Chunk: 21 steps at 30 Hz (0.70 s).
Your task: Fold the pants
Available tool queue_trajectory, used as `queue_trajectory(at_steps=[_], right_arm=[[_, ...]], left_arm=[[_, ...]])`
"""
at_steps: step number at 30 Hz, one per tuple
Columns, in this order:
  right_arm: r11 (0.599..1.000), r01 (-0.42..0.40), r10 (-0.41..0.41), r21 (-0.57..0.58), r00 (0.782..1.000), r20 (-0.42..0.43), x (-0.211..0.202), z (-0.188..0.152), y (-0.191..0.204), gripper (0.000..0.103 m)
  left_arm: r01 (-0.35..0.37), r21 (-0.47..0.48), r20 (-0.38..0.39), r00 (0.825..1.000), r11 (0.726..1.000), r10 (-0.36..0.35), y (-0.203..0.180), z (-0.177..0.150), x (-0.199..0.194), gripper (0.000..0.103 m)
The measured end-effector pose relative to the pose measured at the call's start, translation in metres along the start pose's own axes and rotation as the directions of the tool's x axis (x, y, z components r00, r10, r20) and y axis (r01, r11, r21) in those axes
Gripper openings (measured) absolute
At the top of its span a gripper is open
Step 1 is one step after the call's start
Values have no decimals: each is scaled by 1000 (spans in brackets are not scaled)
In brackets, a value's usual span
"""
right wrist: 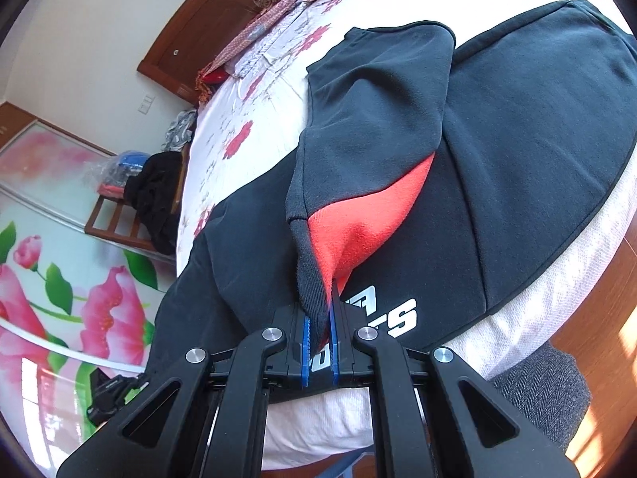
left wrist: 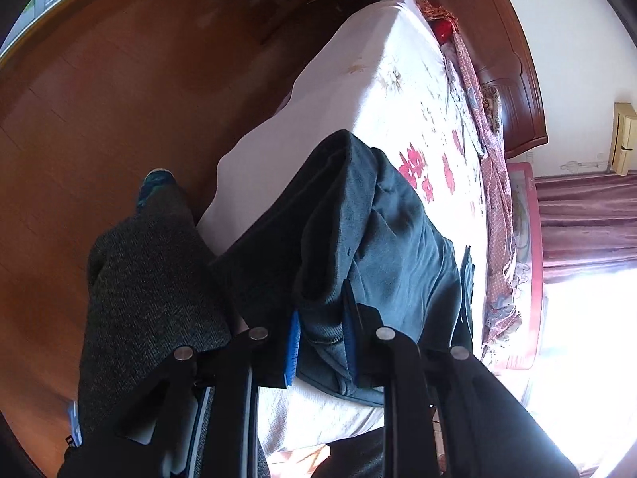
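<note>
The bed runs away from the left wrist camera, its near long edge dropping to bare wooden floor that lies open on that side. The far long side is crowded with a crumpled patterned cloth along the edge, and the wooden headboard closes the far end. In the right wrist view the mattress edge curves below the pants, with floor showing at the far right.

The dark pants lie spread on the flowered bedsheet, one part reaching toward the mattress edge and carrying white lettering. A leg end with a ribbed cuff and a red-orange panel is lifted off the rest.

The right gripper has its blue pads nearly together, pinched on that cuff. The left gripper stands a little wider, with a thick fold of the pants filling the gap between its pads; it appears clamped on the fabric, though shadow makes the contact hard to judge.

The person's leg in grey tweed stands just beside the bed edge, close to the left gripper. Farther off, a wooden chair heaped with dark clothing stands beside the bed, before a wardrobe door printed with pink flowers. A curtain hangs beyond the bed's far side.
</note>
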State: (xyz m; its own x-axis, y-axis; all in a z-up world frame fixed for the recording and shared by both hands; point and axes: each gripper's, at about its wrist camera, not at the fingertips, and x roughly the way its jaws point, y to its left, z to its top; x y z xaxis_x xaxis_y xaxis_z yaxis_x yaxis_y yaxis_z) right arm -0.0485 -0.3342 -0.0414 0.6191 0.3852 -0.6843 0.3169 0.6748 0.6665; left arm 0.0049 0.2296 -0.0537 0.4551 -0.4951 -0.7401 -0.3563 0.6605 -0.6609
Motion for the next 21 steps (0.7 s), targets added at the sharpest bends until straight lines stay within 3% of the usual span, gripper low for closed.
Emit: queue_trajectory(at_steps=[6,12,13,14,15,16,17,18,21], right_arm=[[999,36,-35,16,997,-66,5,-27,-14,6],[995,51,-44,84,996,-76,25,-36,-38,6],[994,46,-38,102,996,-82,27,-35,-39,7],[992,32,-22,119,996,-84,26,-33,-41,8],[991,14,-2,135,996,-90,23,-32,-43,12],[989,-1,16,149,995,-98,19,-30,-44,22],[988,3,12,152,995,-100,12,-28,-44,28],[990,39,-26,137,995,-98,1,-25,-41,44],[989,135,-133,54,990,-36,-34,-12,-30,46]], left_arm=[[-57,-10,12,998,998,57,18,7,4,18],[-108,46,24,994,993,107,4,15,15,19],[-120,49,20,993,992,120,3,15,17,27],[-142,54,7,990,988,142,5,19,21,42],[-186,60,-6,982,981,186,5,23,24,52],[-238,48,7,971,970,238,10,24,17,71],[-306,21,31,952,952,305,12,23,9,77],[-352,10,57,935,936,351,13,23,4,80],[-464,-9,212,865,886,455,7,19,-28,80]])
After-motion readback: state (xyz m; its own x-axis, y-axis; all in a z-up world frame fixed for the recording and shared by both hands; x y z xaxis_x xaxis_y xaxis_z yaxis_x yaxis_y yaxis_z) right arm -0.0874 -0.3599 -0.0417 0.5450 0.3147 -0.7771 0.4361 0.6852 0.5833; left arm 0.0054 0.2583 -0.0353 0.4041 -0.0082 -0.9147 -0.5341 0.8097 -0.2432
